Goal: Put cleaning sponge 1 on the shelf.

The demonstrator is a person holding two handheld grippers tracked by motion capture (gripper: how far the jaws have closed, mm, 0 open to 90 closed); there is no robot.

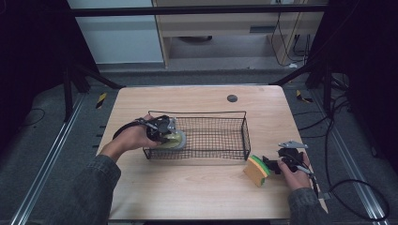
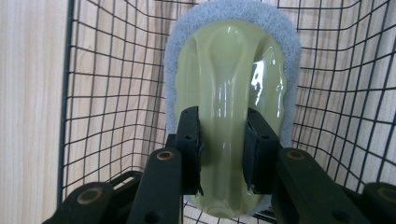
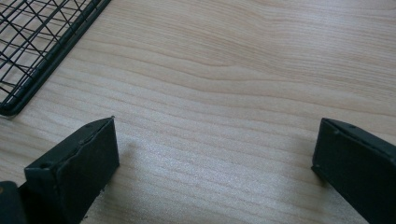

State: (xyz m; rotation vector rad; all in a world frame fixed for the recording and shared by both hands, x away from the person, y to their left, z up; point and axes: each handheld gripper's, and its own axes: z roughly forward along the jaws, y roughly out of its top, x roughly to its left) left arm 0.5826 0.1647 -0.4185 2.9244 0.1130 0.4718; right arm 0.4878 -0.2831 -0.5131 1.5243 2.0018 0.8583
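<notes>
Left gripper (image 2: 223, 140): jaws clamped on the raised ridge of a yellow-green scrubber (image 2: 231, 107) with a grey-white pad around its edge; ridge pinched between the two pads, held firmly. Scrubber inside the left end of a black wire basket (image 1: 220, 114), low over the mesh floor or perhaps resting on it; hard to tell which. From the high view, left hand (image 1: 133, 137) reaching over the basket's left wall, gripper tilted down into it.

Right gripper (image 3: 215, 154): jaws wide apart, nothing between them, bare table (image 3: 233, 70) below, a corner of the basket at the upper left of that view. In the high view, right gripper (image 1: 277, 164) low over the table just off the basket's front right corner, touching or nearly touching a sponge (image 1: 257, 170) with a green top and tan body standing tilted on edge; not gripped.

Judged progress: roughly halfway through loading the basket. Scrubber carried in but not yet released; opening the left jaws and pulling out left to do. Sponge outside, near the front right corner, just left of the open right jaws; closing on it, lifting over the rim and dropping in likely remaining
</notes>
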